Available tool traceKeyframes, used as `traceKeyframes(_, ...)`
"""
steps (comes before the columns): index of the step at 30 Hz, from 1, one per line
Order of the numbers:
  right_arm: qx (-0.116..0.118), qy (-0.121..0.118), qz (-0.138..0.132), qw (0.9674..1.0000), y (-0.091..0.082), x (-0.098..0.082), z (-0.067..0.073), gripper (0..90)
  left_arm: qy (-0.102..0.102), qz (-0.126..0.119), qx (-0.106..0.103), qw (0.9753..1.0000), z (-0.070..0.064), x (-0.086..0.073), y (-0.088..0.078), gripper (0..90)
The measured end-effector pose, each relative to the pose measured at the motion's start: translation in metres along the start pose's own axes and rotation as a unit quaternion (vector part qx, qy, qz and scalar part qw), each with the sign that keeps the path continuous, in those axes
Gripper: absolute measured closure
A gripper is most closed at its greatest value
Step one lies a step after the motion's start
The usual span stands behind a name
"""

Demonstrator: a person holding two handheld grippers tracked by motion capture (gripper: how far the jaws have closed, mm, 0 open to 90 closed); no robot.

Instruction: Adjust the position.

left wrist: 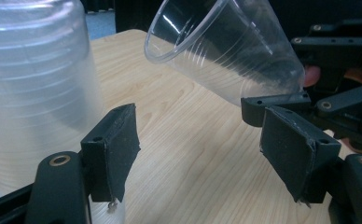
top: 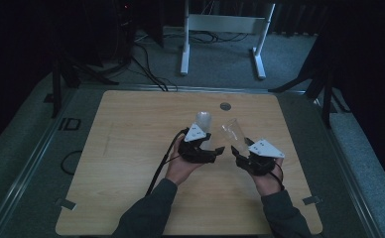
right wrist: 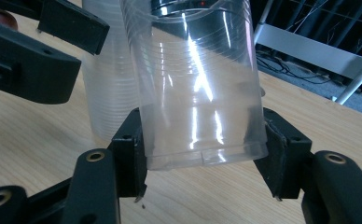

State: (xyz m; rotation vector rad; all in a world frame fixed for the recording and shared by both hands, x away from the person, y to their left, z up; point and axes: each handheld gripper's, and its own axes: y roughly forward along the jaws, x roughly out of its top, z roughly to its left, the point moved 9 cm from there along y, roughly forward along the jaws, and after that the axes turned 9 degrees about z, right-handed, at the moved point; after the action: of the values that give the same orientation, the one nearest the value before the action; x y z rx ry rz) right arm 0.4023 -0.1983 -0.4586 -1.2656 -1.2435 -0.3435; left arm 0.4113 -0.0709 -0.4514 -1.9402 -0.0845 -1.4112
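My right gripper is shut on the base of a clear plastic cup. In the high view that cup tilts up and to the left above my right gripper, just right of the table's middle. A frosted stack of upturned cups stands on the wood beside it. My left gripper stands open with bare table between its pads, the stack to its left and the held cup tilted above its right jaw. In the high view my left gripper sits just below the stack.
The wooden table has a grey round grommet near its far edge. A black cable trails from the left gripper toward the near edge. Beyond the table a white frame and loose cables stand on the floor.
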Motion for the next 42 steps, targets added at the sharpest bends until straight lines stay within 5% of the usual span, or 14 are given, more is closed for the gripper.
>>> traceKeyframes(17,-0.008,0.014,-0.028,0.9995,-0.004,0.004,-0.001,42.4,-0.041,-0.038,-0.032,0.9979,-0.004,0.014,0.002,25.9)
traceKeyframes(42,-0.011,0.022,-0.064,0.9976,-0.009,0.006,0.003,42.4,-0.053,-0.064,-0.059,0.9948,-0.014,0.028,0.006,25.8)
